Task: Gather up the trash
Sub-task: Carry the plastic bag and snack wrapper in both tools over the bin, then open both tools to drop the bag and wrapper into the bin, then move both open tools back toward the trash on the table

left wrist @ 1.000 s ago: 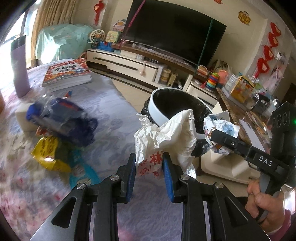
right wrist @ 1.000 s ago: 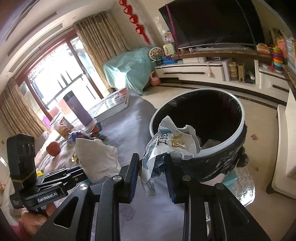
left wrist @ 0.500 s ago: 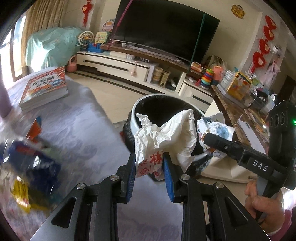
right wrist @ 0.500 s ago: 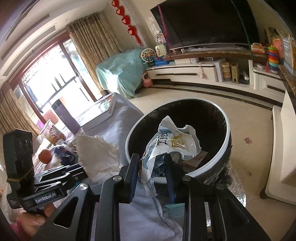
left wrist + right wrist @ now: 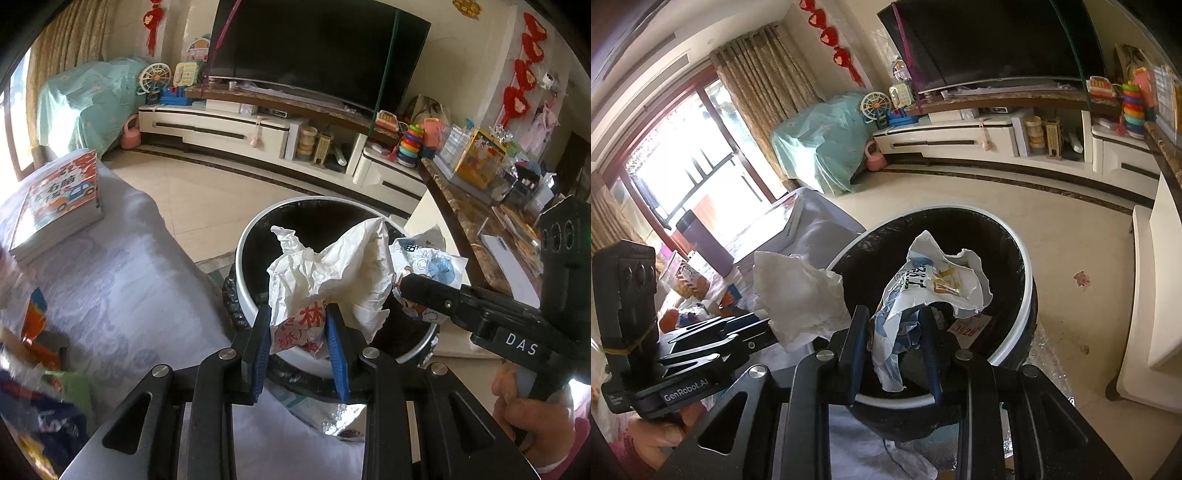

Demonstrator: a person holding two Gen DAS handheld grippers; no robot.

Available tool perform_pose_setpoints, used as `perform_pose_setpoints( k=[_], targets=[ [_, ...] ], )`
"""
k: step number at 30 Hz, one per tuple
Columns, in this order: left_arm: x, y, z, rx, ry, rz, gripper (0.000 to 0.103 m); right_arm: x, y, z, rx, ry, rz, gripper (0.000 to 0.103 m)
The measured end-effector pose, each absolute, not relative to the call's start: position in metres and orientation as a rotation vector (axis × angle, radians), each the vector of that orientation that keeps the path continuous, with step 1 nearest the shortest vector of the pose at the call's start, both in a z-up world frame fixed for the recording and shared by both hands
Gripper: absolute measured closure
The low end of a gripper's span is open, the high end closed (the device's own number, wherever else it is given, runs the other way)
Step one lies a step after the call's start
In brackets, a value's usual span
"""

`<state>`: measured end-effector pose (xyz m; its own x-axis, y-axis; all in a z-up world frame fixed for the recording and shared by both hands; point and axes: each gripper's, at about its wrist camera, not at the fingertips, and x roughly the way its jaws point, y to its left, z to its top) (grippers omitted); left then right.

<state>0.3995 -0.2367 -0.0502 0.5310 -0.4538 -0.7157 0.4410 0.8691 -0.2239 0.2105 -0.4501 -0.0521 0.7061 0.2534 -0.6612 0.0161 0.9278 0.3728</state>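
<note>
My left gripper (image 5: 297,325) is shut on a crumpled white paper bag with red print (image 5: 325,273) and holds it above the near rim of the round trash bin (image 5: 251,236), which has a white rim and a black liner. My right gripper (image 5: 892,328) is shut on a crumpled blue-and-white wrapper (image 5: 938,284) and holds it over the bin's opening (image 5: 1008,243). Some trash lies in the bin's bottom (image 5: 967,326). Each gripper shows in the other's view: the right one (image 5: 436,291) beside the paper bag, the left one (image 5: 738,328) with the white paper bag (image 5: 798,291).
The table with a grey-lilac cloth (image 5: 122,280) lies left of the bin. On it are a stack of books (image 5: 59,203) and more wrappers (image 5: 37,332). A TV cabinet (image 5: 258,129) stands behind. A cream low table (image 5: 1152,288) stands right of the bin.
Both grippers have moved from the table toward the bin, each still holding its trash. The bin now fills more of both views and the wrapper hangs over its opening.
</note>
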Motion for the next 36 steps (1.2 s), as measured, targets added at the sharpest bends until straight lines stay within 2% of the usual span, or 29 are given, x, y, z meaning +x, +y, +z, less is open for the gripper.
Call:
perform_pose_setpoints(
  k=[21,24,26,29,36],
  targets=[
    [0.425,-0.265,-0.056,0.010,0.894,-0.534,0.073,0.228,-0.457,-0.060,0.371,0.838,0.132,0.072],
    [0.425,-0.266,-0.055,0.014,0.896,-0.531,0.066,0.229,-0.457,-0.061,0.365,0.845,0.127,0.071],
    [0.424,-0.268,-0.053,0.014,0.891,-0.522,0.055,0.229,-0.458,-0.059,0.365,0.843,0.124,0.067],
    [0.421,-0.266,-0.054,0.001,0.891,-0.519,0.053,0.224,-0.459,-0.056,0.370,0.828,0.113,0.059],
    [0.405,-0.247,-0.056,-0.026,0.888,-0.493,0.051,0.214,-0.457,-0.049,0.383,0.798,0.105,0.052]
  ],
)
